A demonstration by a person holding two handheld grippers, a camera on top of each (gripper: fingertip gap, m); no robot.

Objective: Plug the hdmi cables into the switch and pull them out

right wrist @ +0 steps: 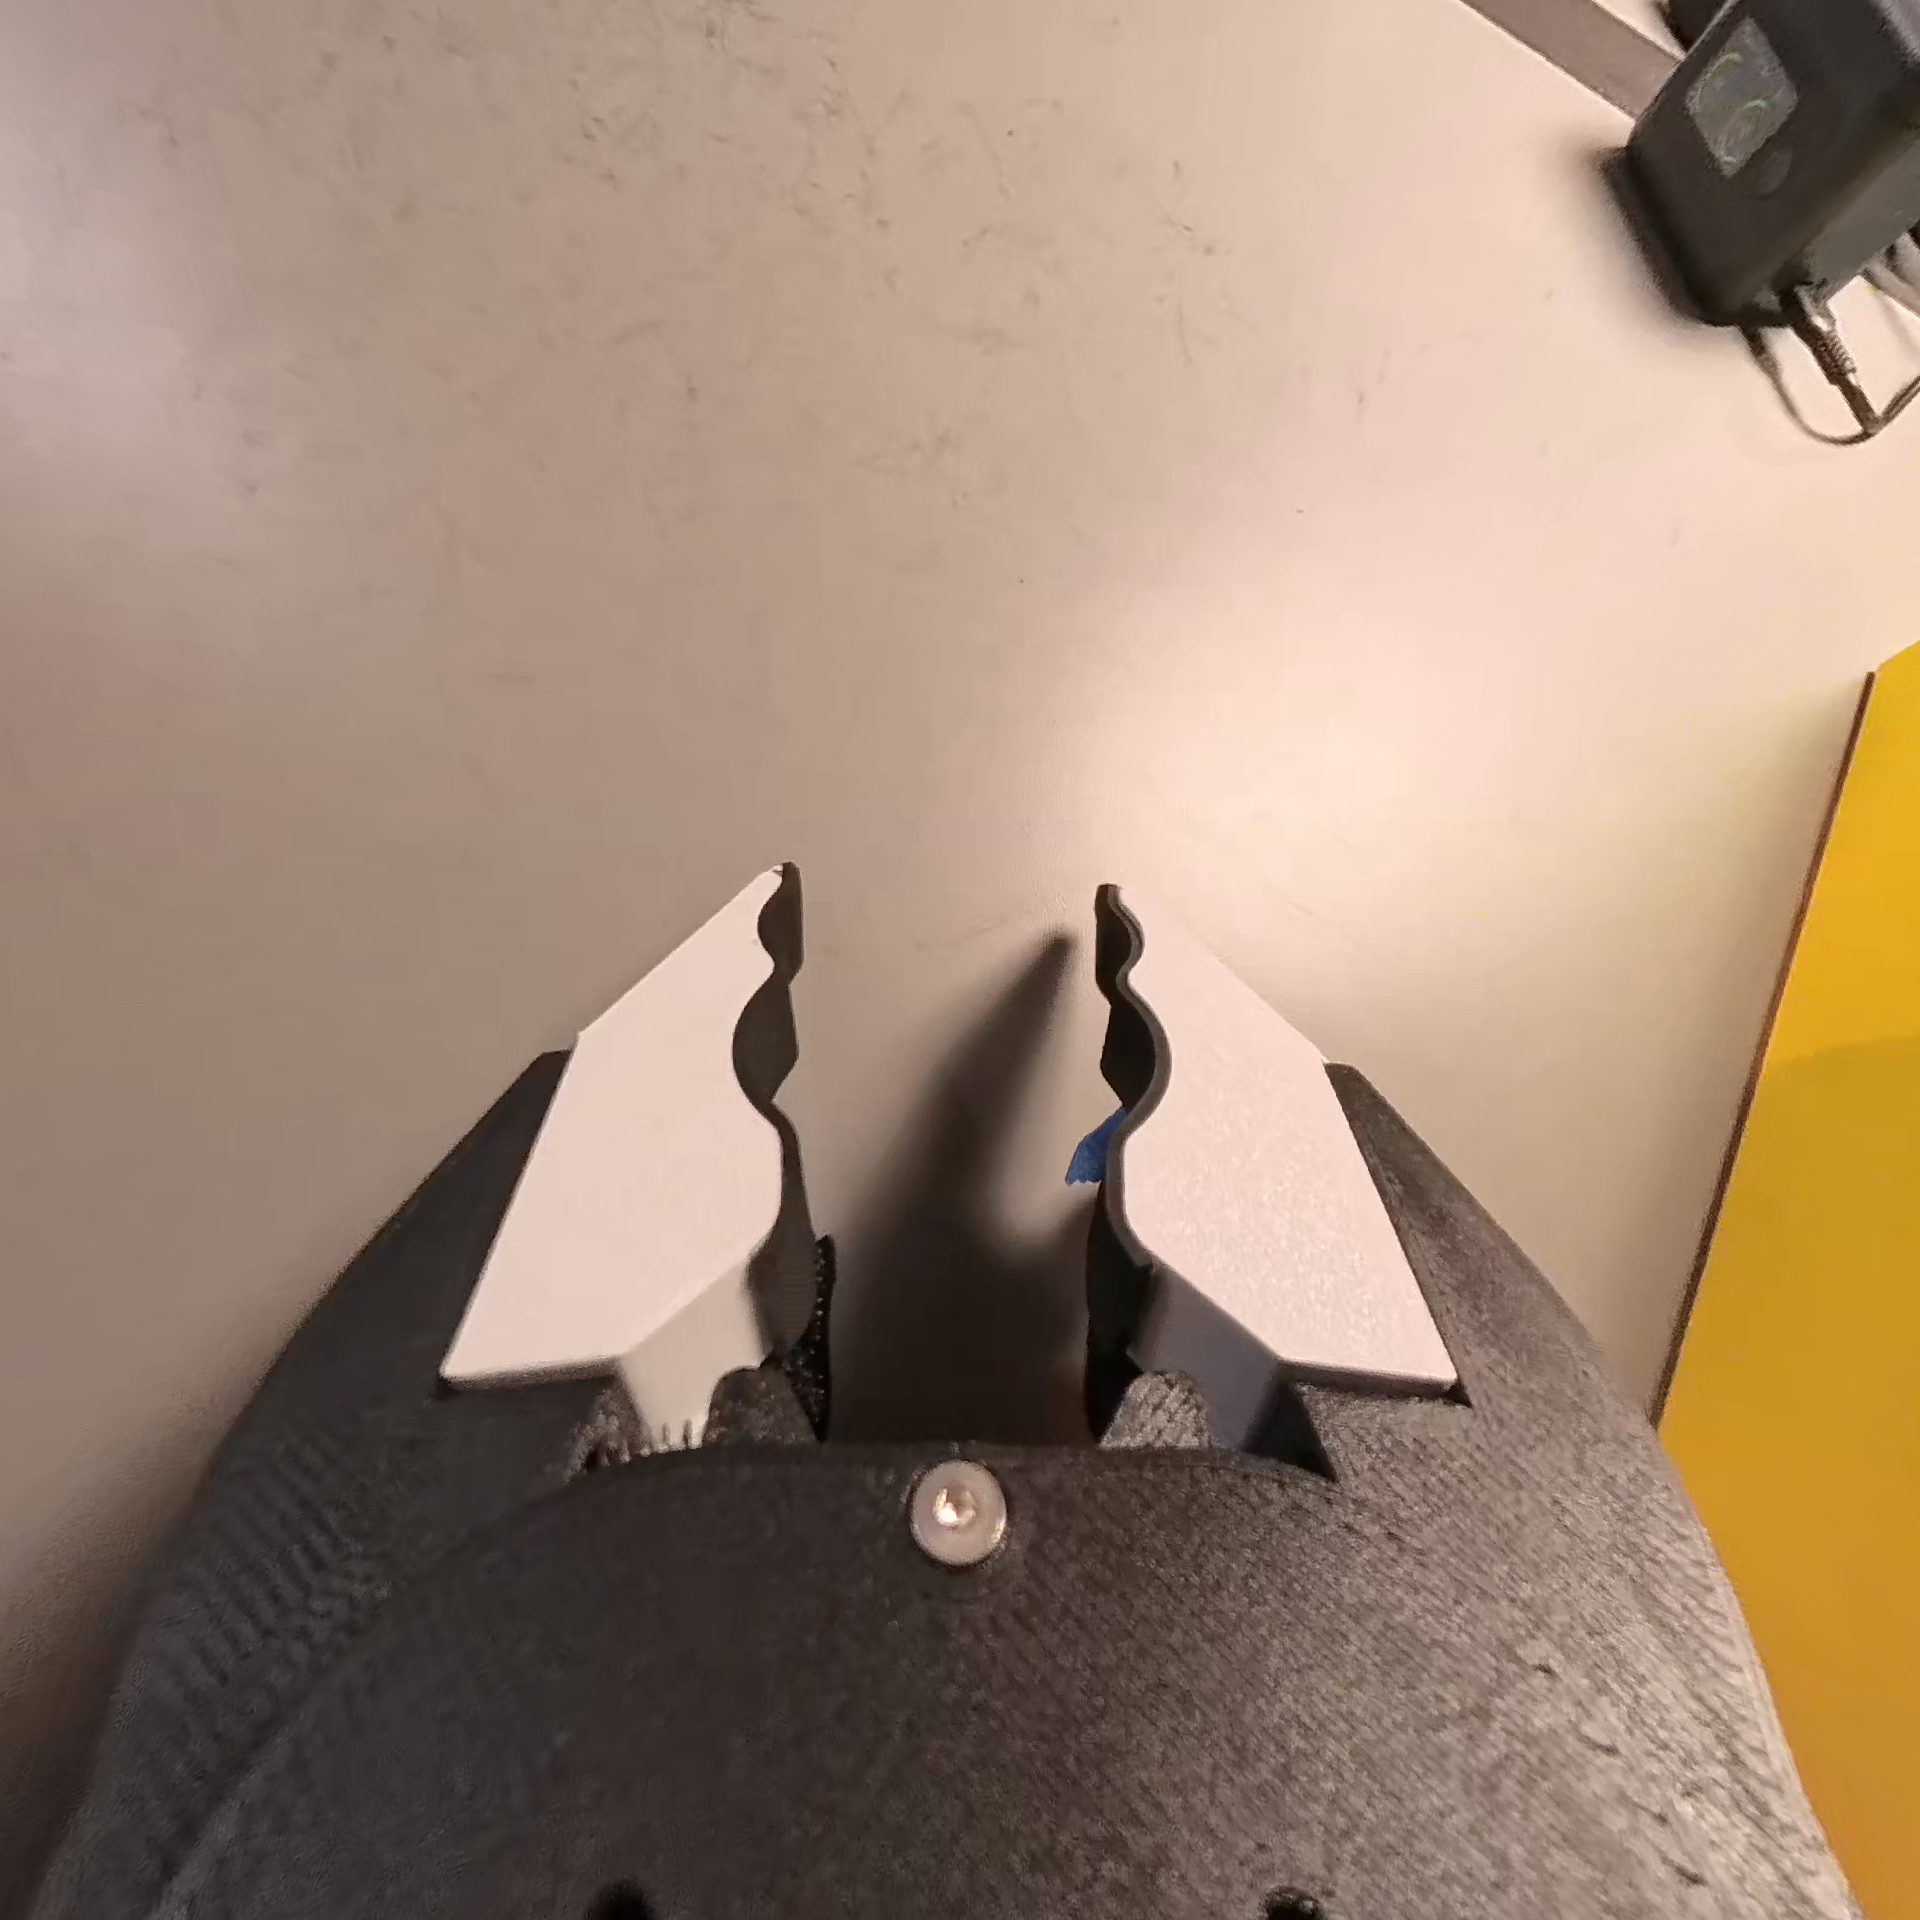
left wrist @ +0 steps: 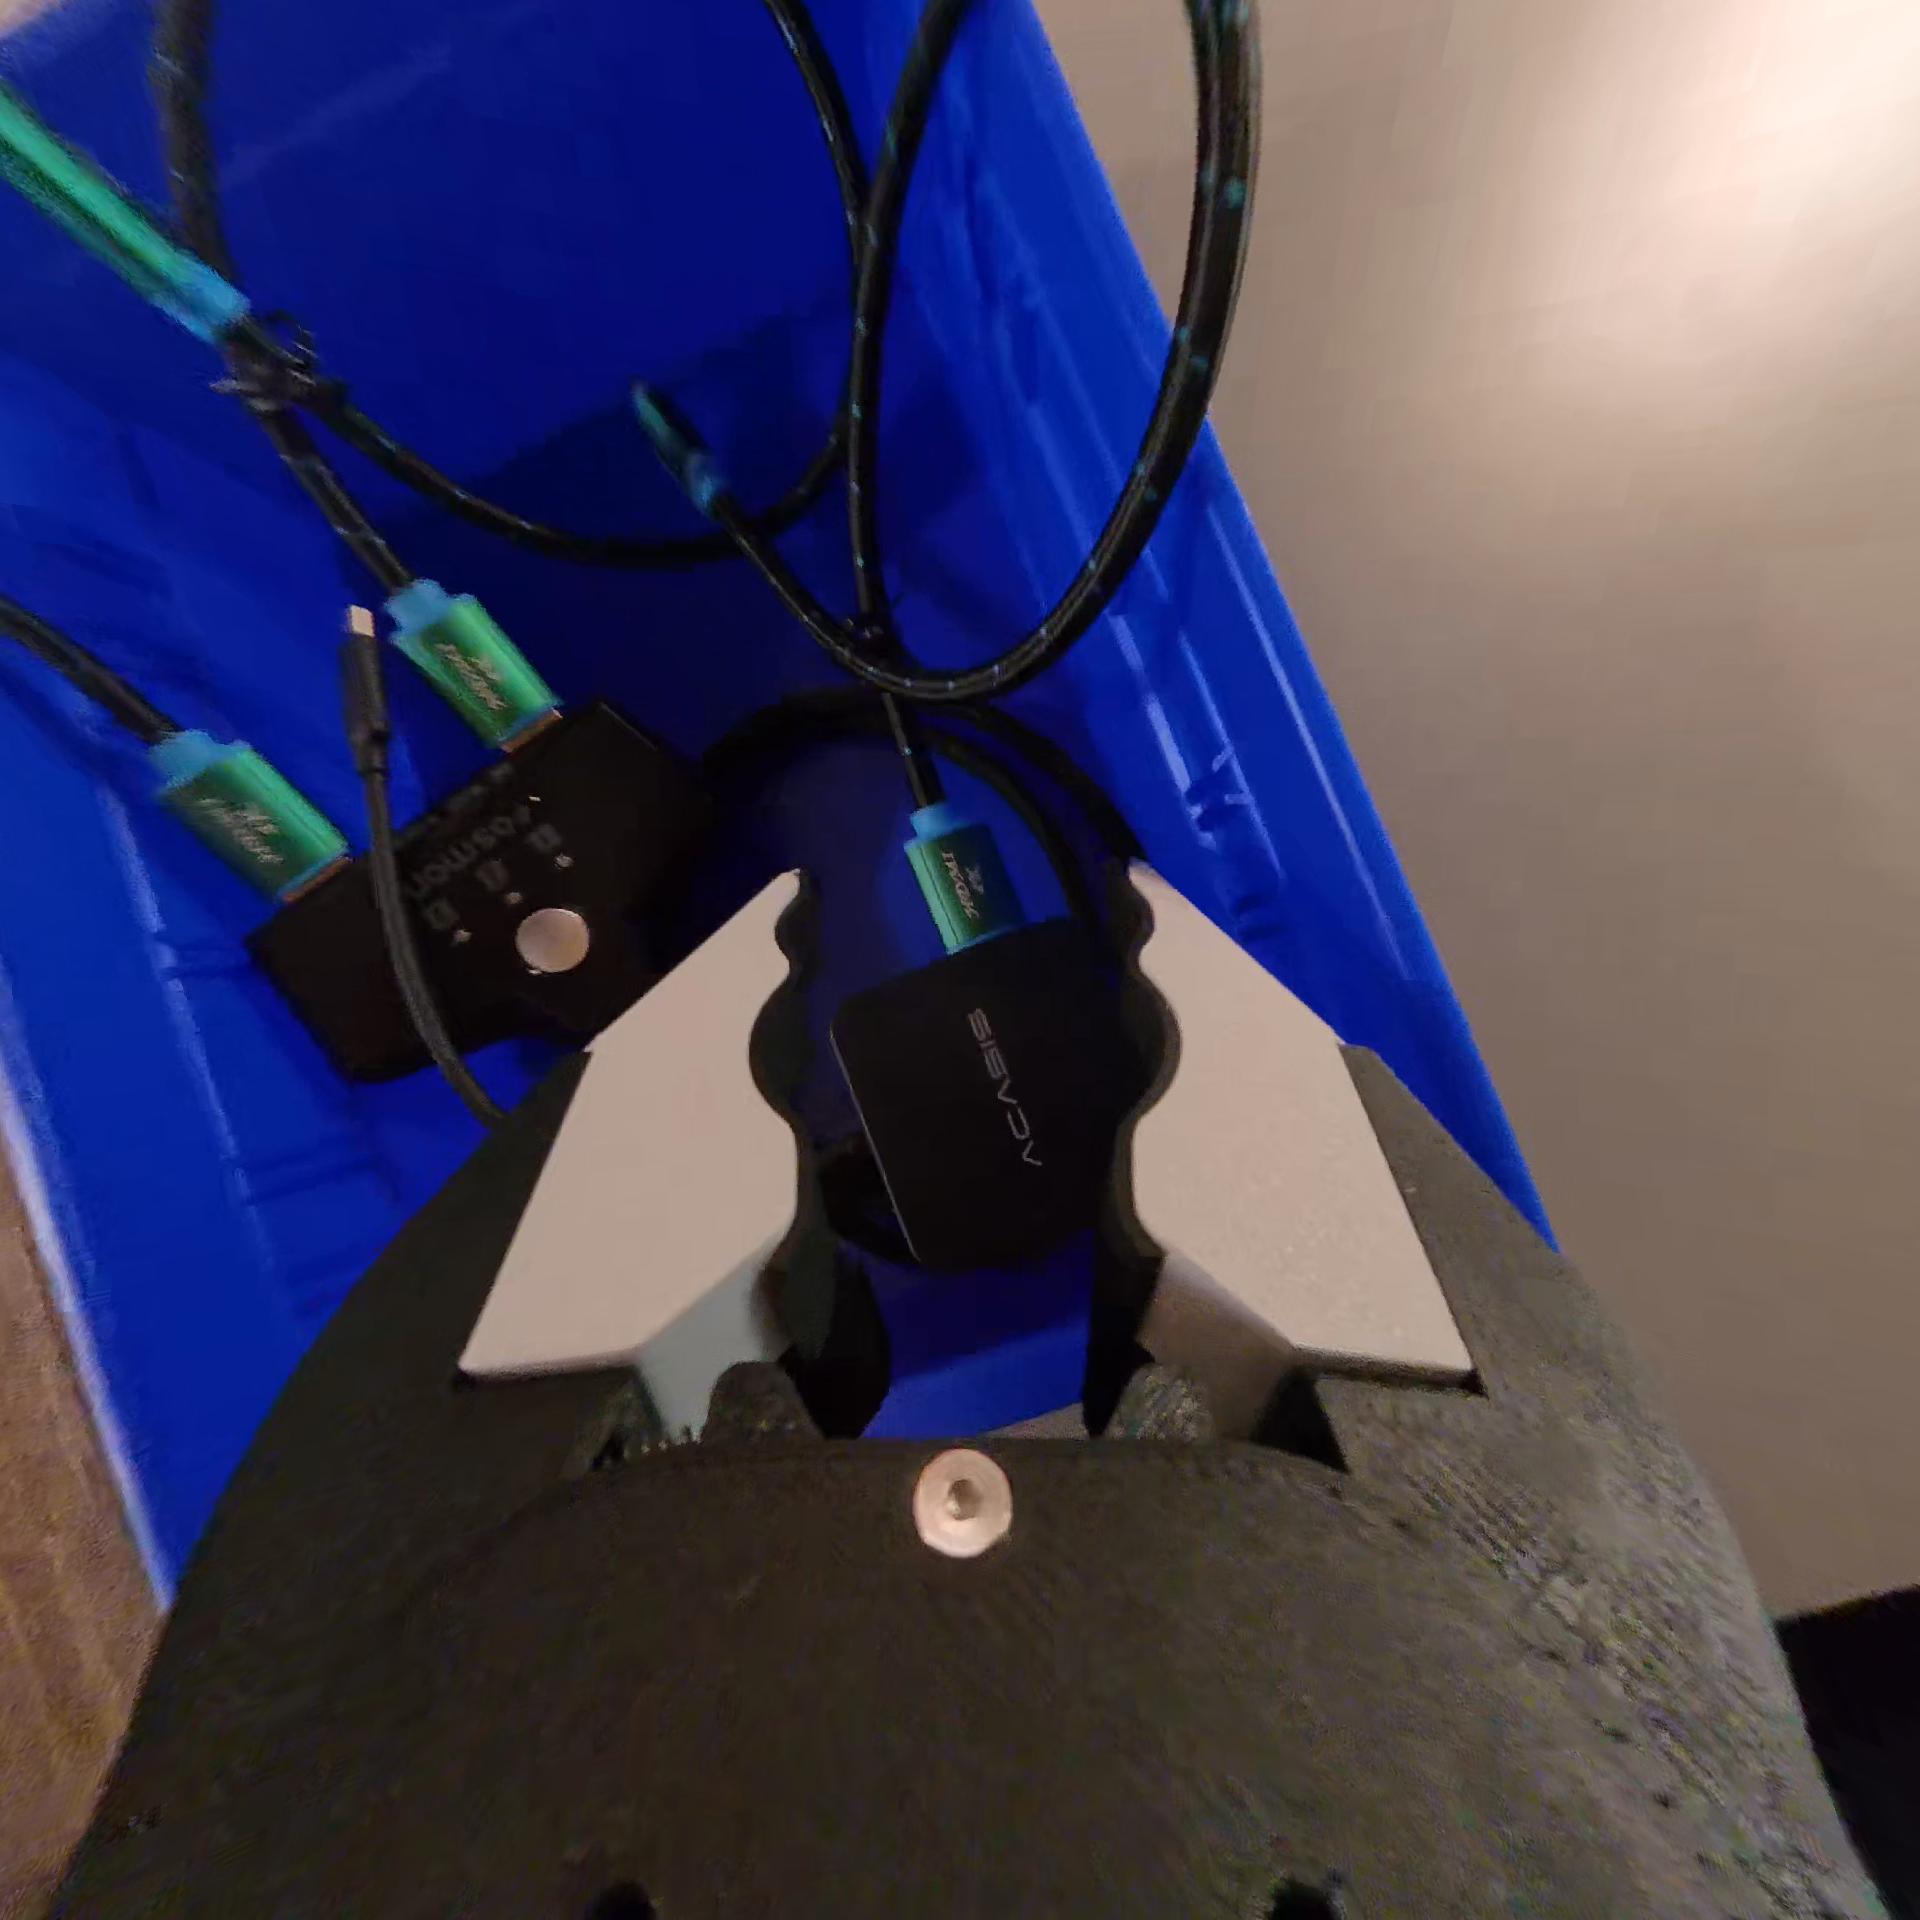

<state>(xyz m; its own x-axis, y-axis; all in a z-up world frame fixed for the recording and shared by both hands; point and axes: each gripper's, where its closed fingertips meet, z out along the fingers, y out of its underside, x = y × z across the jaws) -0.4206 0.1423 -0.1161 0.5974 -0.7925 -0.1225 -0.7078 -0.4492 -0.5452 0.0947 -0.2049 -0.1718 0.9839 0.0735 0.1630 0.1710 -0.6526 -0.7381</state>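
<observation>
Left claw (left wrist: 966,894) spread above black box (left wrist: 997,1101), green plug (left wrist: 966,883) inserted

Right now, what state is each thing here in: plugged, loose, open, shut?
Left gripper: open, around the small box, not gripping.
Right gripper: open, empty, over the table.
Switch: flat in the blue bin, two green plugs in.
Small box: one green plug in.
Thin cable: end loose, unplugged.
Adapter: on the table, wired.
</observation>
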